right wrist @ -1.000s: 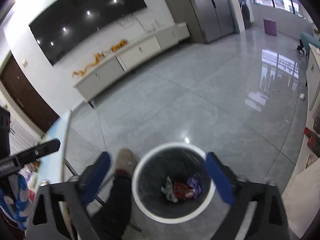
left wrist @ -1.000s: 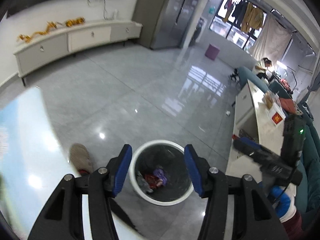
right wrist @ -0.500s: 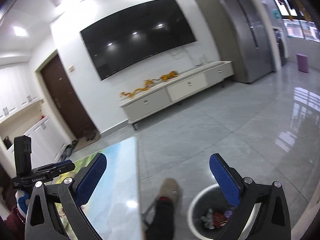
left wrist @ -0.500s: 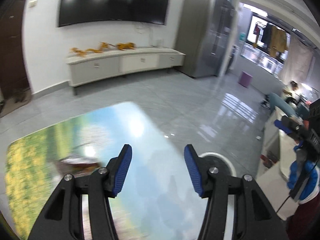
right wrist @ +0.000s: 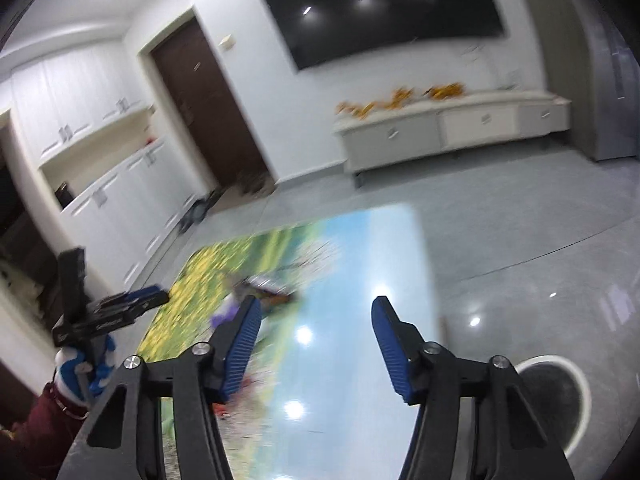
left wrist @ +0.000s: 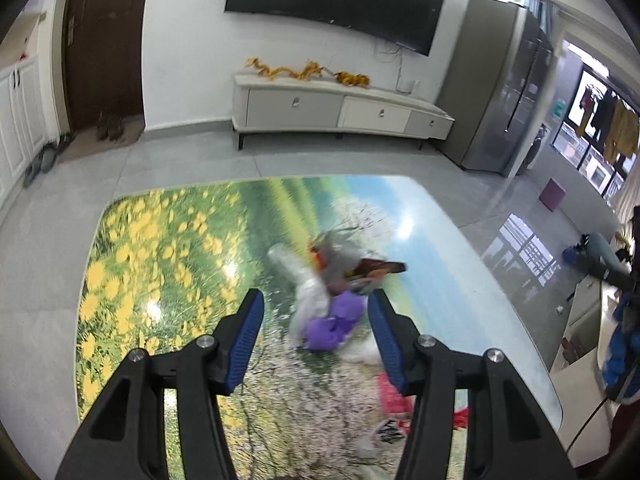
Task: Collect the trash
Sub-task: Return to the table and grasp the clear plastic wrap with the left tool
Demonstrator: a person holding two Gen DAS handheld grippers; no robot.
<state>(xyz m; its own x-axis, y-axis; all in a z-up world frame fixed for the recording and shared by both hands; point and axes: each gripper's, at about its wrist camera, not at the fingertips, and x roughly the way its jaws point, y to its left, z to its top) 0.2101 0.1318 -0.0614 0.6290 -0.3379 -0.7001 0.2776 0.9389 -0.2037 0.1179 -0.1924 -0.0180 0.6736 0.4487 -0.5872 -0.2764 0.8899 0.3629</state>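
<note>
The white-rimmed bin [right wrist: 560, 396] is sitting on the floor just right of the right gripper [right wrist: 316, 344]; its inside is too dark to read. That gripper's jaws have just been narrowing, standing apart with nothing between them. The left gripper [left wrist: 316, 336] is tilting down over the table [left wrist: 168, 248], jaws apart, empty. The trash pile [left wrist: 336, 280] is lying blurred just beyond its tips.

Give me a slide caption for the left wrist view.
Open left gripper aimed at a heap of trash on the flower-print table, nothing between its jaws.
</note>
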